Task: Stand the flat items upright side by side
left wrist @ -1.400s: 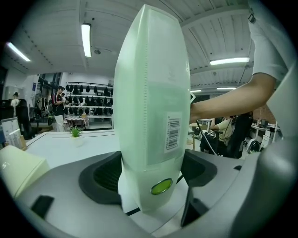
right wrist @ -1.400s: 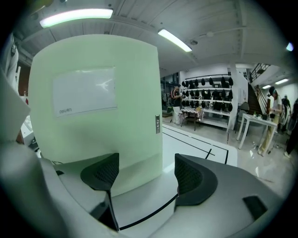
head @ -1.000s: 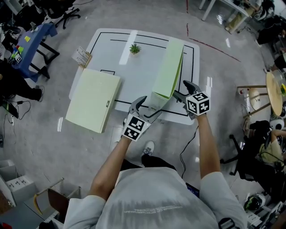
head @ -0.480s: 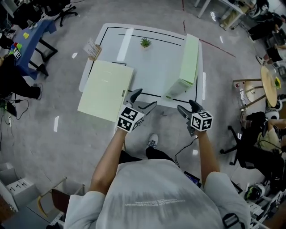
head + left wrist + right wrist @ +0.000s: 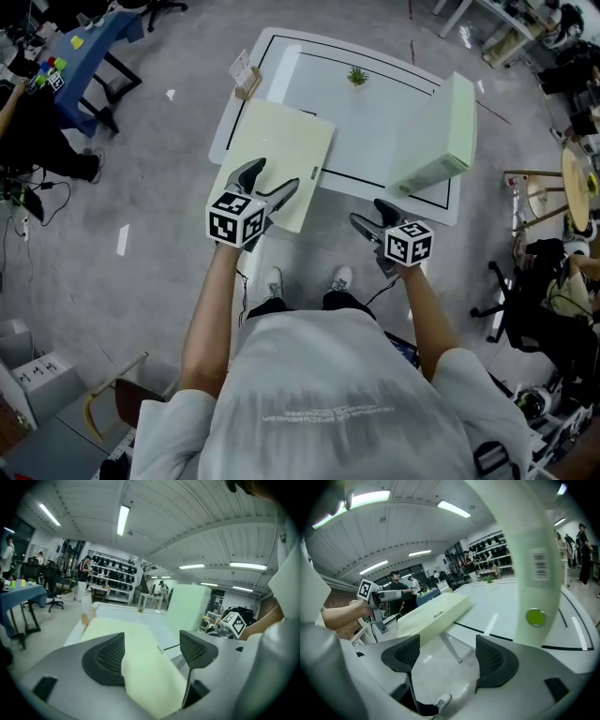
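Large open research lab or workshop, part office. A white desk [image 5: 384, 112] marked with a black outline stands on a bare grey concrete floor [image 5: 141, 187]. Left of the desk is a blue table [image 5: 94, 47] carrying small coloured bits, and a loose cable [image 5: 21, 202] lies on the floor. Right of the desk are black office chairs [image 5: 525, 319] and cluttered work spots. Beyond the desk, wall racks [image 5: 110, 576] hold rows of dark gear, and people stand about. Strip lights [image 5: 123, 520] run along a ribbed white ceiling. The left tool [image 5: 270, 180] and right tool [image 5: 366, 211], both hand-held, each carry a cube of square markers.
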{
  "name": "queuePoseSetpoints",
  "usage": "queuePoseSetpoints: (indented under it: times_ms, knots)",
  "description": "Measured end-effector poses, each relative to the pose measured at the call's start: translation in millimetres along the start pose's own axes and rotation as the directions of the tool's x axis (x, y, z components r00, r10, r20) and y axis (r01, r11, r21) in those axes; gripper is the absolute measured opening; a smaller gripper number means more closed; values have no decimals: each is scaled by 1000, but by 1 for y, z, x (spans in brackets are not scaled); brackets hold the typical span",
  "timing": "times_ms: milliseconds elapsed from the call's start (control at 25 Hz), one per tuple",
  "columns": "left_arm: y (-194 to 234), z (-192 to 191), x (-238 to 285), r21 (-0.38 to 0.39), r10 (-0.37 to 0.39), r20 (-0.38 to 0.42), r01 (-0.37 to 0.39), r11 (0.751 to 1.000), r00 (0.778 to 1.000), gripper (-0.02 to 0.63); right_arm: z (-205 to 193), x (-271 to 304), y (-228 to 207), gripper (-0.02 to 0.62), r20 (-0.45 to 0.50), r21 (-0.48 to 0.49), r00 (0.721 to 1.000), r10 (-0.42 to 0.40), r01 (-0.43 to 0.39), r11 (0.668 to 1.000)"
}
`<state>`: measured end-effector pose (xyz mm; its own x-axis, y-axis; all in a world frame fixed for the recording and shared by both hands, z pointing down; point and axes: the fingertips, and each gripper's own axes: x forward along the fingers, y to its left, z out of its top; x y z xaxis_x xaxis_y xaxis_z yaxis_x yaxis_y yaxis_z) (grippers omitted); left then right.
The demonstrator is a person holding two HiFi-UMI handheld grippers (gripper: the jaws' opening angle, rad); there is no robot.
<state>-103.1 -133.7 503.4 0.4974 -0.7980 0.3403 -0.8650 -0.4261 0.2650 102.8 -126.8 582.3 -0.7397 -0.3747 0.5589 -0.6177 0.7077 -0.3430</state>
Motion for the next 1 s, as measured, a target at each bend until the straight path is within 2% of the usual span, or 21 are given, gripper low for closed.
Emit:
queuePoseSetpoints:
  times_ms: [120,240,320,400,480,560,600,720,880,1000]
  knots:
    - [61,-21,-39,-34,91,-73,-94,995,993,382,16,35,39,394,1,3,997,72,-72,997]
    - [108,-37,-70,-162,95,-65,-104,981,993,382,19,63,65,394,-29,64,990,136,-133,989]
    - [130,-52,-84,-287,47,-52,-60,956,998,382,17,78,79,394,-50,129,983,177,-169,977]
    - [144,-69,-94,-376,-22,-53,1,926,998,382,20,93,92,394,-57,192,975,213,-199,961]
    - [149,-88,-98,-404,-95,-81,55,913,992,382,21,108,99,394,-67,236,973,222,-201,951]
    - [148,-106,-97,-416,-176,-126,109,903,976,382,17,120,98,394,-98,240,976,193,-165,957]
    - [146,-112,-95,-434,-221,-139,141,890,965,382,16,125,95,394,-119,229,978,169,-139,963]
    - [143,-120,-88,-509,-339,-124,233,829,933,382,10,138,91,394,-172,217,976,134,-95,972]
    - [148,-131,-78,-593,-433,-76,309,744,898,382,1,144,92,395,-229,227,962,146,-94,969]
    - [157,-129,-66,-661,-474,3,358,659,880,382,-7,150,94,397,-305,190,941,145,-89,978]
